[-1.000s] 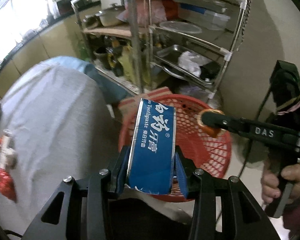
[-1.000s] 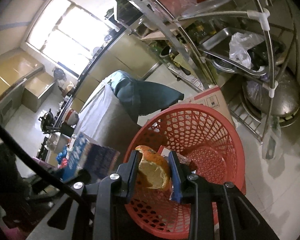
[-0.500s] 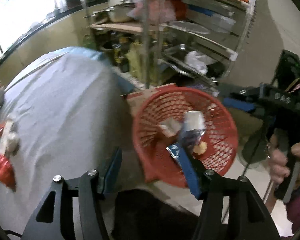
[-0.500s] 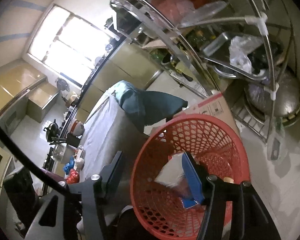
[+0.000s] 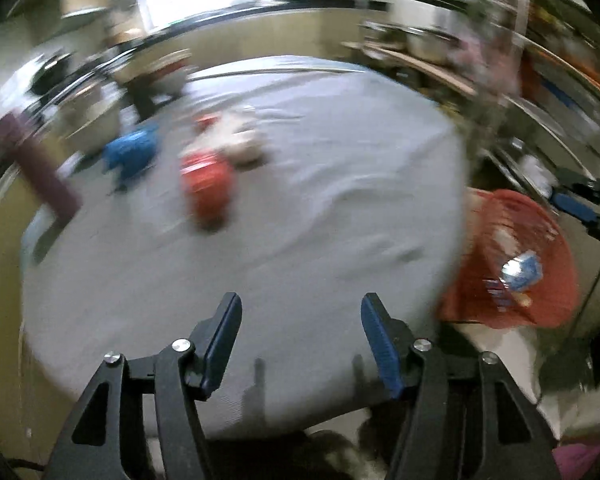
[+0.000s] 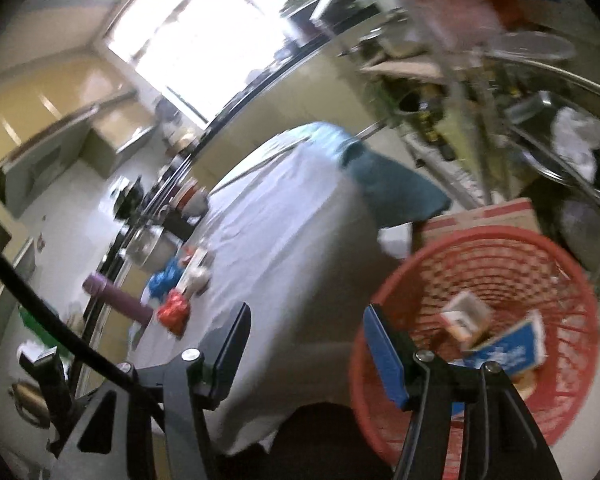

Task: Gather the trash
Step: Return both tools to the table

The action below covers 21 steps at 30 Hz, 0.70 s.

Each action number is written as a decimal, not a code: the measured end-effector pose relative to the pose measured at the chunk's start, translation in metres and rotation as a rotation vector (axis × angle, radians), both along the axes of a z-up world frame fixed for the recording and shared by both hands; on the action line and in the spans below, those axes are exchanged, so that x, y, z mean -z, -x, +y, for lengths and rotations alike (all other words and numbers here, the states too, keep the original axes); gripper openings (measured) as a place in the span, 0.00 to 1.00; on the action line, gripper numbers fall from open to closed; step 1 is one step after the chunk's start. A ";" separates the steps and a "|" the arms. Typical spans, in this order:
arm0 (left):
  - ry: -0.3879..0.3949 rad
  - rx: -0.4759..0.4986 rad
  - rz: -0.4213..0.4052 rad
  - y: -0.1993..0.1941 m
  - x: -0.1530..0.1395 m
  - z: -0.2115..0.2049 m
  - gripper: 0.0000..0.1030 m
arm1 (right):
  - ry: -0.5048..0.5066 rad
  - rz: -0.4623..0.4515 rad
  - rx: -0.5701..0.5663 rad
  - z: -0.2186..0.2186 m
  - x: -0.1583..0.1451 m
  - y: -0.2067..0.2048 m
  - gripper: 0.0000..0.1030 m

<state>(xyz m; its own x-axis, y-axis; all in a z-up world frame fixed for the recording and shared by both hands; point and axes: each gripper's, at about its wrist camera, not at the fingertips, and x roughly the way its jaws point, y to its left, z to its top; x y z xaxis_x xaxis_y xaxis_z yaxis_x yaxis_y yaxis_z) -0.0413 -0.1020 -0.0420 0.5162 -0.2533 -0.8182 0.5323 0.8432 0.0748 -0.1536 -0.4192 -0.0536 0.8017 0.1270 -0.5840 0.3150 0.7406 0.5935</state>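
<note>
Both grippers are empty now. The left gripper [image 5: 301, 334] hangs over the near edge of the worktop [image 5: 320, 184], which is draped in a grey cloth; its jaws have just been opening and stand apart with only bare cloth between them. The right gripper [image 6: 306, 346] sits by the worktop's right edge, its jaws also spread from a recent opening, nothing in them. Just off that right edge, lower down on the floor, stands the red basket [image 6: 540, 248], and the trash is inside it: a blue box [image 6: 508, 346] lying tilted against the mesh, a small white carton [image 6: 466, 316] beside it, and something orange under them — too blurred to make out. Trash is left at the far left of the worktop: a red wrapper [image 5: 208, 184], a crumpled blue bag [image 5: 132, 150] just beyond it toward the left edge, and a pale lump [image 5: 244, 140] touching or nearly touching the red one, hard to tell through the smear. A purple cylinder [image 6: 116, 298] lies at the left edge. Behind the basket there is a cardboard box [image 6: 484, 218] and a metal rack [image 6: 540, 80] of kitchenware.
</note>
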 end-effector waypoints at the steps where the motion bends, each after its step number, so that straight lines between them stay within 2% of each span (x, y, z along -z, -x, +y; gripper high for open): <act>1: -0.004 -0.026 -0.009 -0.001 0.000 0.012 0.64 | 0.006 0.004 -0.021 0.008 -0.002 -0.006 0.61; 5: -0.041 -0.140 -0.048 -0.001 0.003 0.067 0.65 | 0.033 0.021 -0.103 0.047 -0.010 -0.029 0.61; 8: -0.039 -0.195 -0.042 -0.002 0.003 0.097 0.65 | 0.069 0.029 -0.149 0.070 -0.018 -0.038 0.61; 11: -0.024 -0.238 -0.065 -0.014 -0.007 0.109 0.65 | 0.113 0.034 -0.167 0.086 -0.028 -0.041 0.61; 15: 0.040 -0.255 -0.088 -0.017 -0.029 0.119 0.65 | 0.161 0.031 -0.167 0.096 -0.045 -0.041 0.61; 18: 0.029 -0.274 -0.143 -0.019 -0.041 0.130 0.67 | 0.183 0.017 -0.151 0.099 -0.058 -0.041 0.61; 21: 0.038 -0.299 -0.155 -0.027 -0.047 0.140 0.67 | 0.193 0.011 -0.141 0.098 -0.068 -0.046 0.61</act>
